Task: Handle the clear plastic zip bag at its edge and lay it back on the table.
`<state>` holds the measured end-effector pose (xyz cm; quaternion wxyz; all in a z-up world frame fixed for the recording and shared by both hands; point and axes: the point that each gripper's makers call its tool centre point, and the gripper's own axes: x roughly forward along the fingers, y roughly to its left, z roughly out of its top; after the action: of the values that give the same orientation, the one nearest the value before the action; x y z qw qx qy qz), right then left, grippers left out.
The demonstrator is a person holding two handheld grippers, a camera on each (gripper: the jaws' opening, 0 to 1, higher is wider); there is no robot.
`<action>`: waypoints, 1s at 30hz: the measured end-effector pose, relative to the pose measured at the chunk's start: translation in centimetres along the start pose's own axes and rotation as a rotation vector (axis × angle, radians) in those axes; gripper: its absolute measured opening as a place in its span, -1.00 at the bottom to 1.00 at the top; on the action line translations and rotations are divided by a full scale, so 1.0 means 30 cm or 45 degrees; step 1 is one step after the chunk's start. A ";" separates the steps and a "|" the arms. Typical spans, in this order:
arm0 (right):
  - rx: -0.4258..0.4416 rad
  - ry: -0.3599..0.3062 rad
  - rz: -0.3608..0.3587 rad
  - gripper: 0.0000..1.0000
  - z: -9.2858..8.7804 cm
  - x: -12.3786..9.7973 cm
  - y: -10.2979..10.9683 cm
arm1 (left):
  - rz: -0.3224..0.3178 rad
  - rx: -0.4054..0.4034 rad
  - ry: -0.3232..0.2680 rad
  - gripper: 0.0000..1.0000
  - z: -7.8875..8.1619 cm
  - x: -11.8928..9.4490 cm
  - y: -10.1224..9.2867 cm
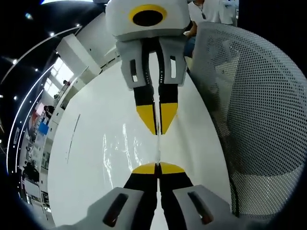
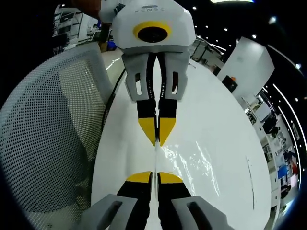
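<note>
Bag: clear plastic zip bag point(image 1: 125, 152) looks thin, floppy, slippery; hangs over white table point(image 1: 91, 139).
Left gripper point(image 1: 157, 167): jaws pinched tight on bag's edge.
Right gripper point(image 2: 154, 176): same, pinching that edge.

My left claw point(image 1: 157, 167) looked like matt black plastic with smooth yellow tips; my right claw point(image 2: 154, 176) had the same finish under a glossy white shell. The zip bag point(image 1: 122, 153) was thin clear plastic, glinting in wrinkled streaks. The tabletop point(image 1: 91, 143) was smooth, glossy white. At the frame's right, the chair back point(image 1: 259, 110) was pale perforated mesh.
</note>
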<state>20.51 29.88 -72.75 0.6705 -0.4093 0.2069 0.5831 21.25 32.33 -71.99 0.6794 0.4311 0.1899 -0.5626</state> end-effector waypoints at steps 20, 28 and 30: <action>-0.022 -0.059 -0.013 -0.94 0.087 0.024 -0.015 | -0.012 0.013 -0.022 -1.00 0.023 -0.004 -0.004; -0.044 -0.046 -0.018 -0.99 0.095 0.034 -0.009 | -0.014 0.013 -0.024 -1.00 0.038 -0.002 -0.005; -0.026 -0.042 -0.016 -1.00 0.095 0.030 -0.005 | -0.015 0.010 -0.025 -1.00 0.041 -0.002 -0.005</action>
<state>20.31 32.69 -71.74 0.6733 -0.4078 0.1874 0.5876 20.80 31.39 -71.32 0.6762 0.4271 0.1835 -0.5716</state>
